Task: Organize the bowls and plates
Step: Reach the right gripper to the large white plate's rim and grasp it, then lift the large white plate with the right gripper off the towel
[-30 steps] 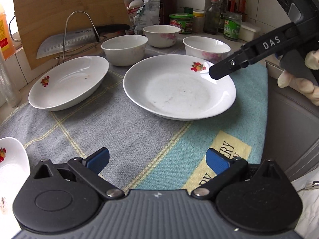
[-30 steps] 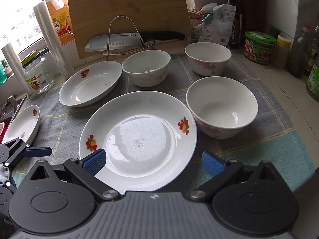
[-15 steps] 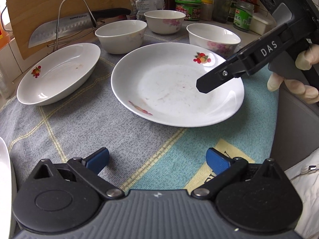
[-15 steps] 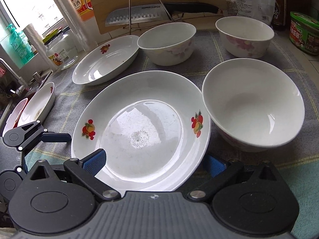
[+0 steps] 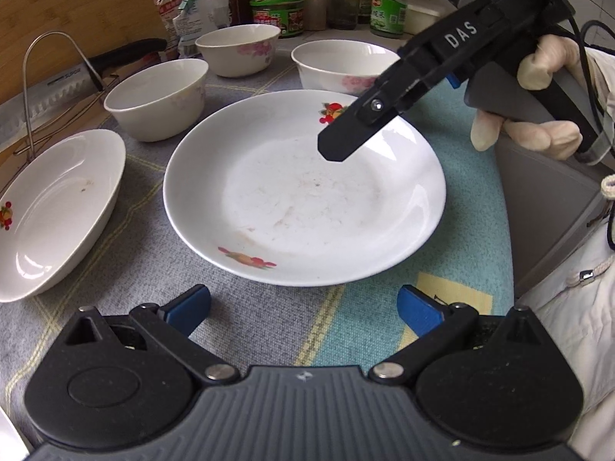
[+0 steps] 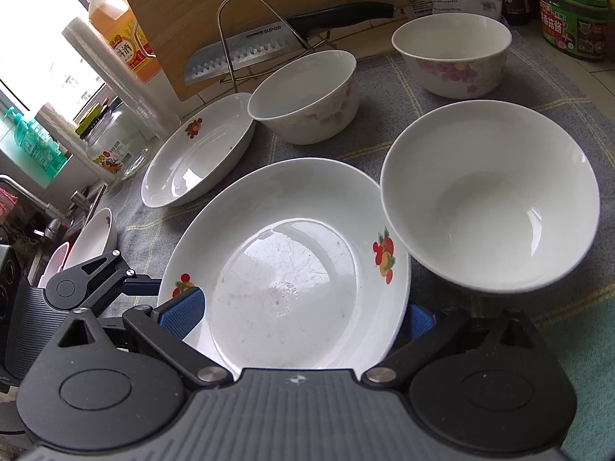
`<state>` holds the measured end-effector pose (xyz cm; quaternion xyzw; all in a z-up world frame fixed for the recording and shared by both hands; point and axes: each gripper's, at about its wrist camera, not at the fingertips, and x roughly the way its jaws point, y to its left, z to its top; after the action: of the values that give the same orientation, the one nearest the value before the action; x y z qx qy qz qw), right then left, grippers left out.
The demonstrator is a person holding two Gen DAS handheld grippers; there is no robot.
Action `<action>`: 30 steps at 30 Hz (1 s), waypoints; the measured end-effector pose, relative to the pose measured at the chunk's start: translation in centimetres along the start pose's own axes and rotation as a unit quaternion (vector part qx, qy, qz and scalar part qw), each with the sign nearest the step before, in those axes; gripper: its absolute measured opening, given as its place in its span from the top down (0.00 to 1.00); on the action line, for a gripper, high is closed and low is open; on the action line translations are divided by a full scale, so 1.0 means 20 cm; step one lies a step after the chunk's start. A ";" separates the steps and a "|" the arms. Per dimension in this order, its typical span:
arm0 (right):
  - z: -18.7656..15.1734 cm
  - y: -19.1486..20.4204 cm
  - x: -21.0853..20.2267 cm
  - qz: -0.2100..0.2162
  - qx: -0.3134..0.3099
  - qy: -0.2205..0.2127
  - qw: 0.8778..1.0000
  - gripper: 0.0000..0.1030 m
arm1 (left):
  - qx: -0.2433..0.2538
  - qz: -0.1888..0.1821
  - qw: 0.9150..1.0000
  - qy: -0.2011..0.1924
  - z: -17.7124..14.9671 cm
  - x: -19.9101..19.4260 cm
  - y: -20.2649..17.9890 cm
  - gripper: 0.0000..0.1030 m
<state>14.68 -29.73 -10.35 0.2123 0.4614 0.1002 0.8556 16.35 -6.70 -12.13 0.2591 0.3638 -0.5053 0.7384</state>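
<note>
Right gripper [image 6: 300, 319], jaws wide, straddles the round white fruit-printed plate [image 6: 284, 253]; a shallow bite could let the glazed rim slip.

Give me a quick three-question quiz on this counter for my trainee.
1. True or false: the left tongs are shut on the large plate.
2. What lies on the wire rack? A. knife B. ladle C. spoon
3. Which dish has its near rim between the open right tongs?

Key: 1 false, they are open and short of it; 2 A; 3 the large plate.
</note>
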 end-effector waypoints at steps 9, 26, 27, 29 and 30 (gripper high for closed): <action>-0.03 0.10 0.03 -0.053 -0.026 -0.008 0.998 0.00 | 0.056 -0.041 0.998 -0.003 0.04 0.04 0.08 0.00; 0.04 0.04 0.04 -0.055 0.065 -0.017 0.996 0.00 | 0.092 -0.070 0.993 -0.010 0.09 0.09 0.15 0.00; 0.04 0.04 0.04 -0.053 0.068 -0.018 0.996 0.00 | 0.093 -0.070 0.993 -0.011 0.09 0.09 0.16 0.00; 0.03 0.03 0.03 -0.048 0.078 -0.027 0.995 0.00 | 0.094 -0.071 0.993 -0.011 0.09 0.09 0.16 0.00; 0.02 0.02 0.03 -0.045 0.081 -0.031 0.995 0.00 | 0.095 -0.072 0.993 -0.011 0.09 0.09 0.16 0.00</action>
<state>15.38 -29.30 -10.31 0.2628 0.4507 0.0173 0.8530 20.15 -7.92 -12.41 0.2955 0.3233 -0.5921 0.6764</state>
